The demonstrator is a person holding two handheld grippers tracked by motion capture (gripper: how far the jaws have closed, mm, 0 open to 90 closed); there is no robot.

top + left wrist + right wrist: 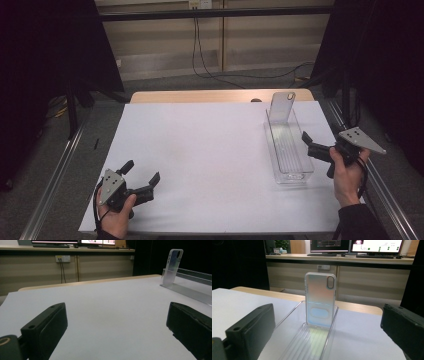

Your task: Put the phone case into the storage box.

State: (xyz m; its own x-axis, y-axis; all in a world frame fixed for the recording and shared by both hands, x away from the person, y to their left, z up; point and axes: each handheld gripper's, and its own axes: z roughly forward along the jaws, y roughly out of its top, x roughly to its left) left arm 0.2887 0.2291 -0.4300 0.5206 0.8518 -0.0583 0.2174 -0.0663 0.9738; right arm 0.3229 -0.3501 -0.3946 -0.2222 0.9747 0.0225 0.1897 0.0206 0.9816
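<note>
The clear plastic phone case (pixel 282 106) stands upright at the far end of a long transparent tray (pixel 295 167) on the right of the white desk (pixel 200 150). The left tool (pixel 142 177) rests near-left with its jaws apart. The right tool (pixel 306 139), jaws apart, sits just right of the tray. In the left gripper view, the case (pixel 175 263) stands far right. In the right gripper view, the case (pixel 320 300) stands straight ahead in the tray (pixel 294 312).

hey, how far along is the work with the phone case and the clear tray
Barely begun. Done: the phone case stands upright at the far end of the clear tray. In hand: nothing; the right gripper is open beside the tray, the left gripper open, far off. Left: gripping the case.
</note>
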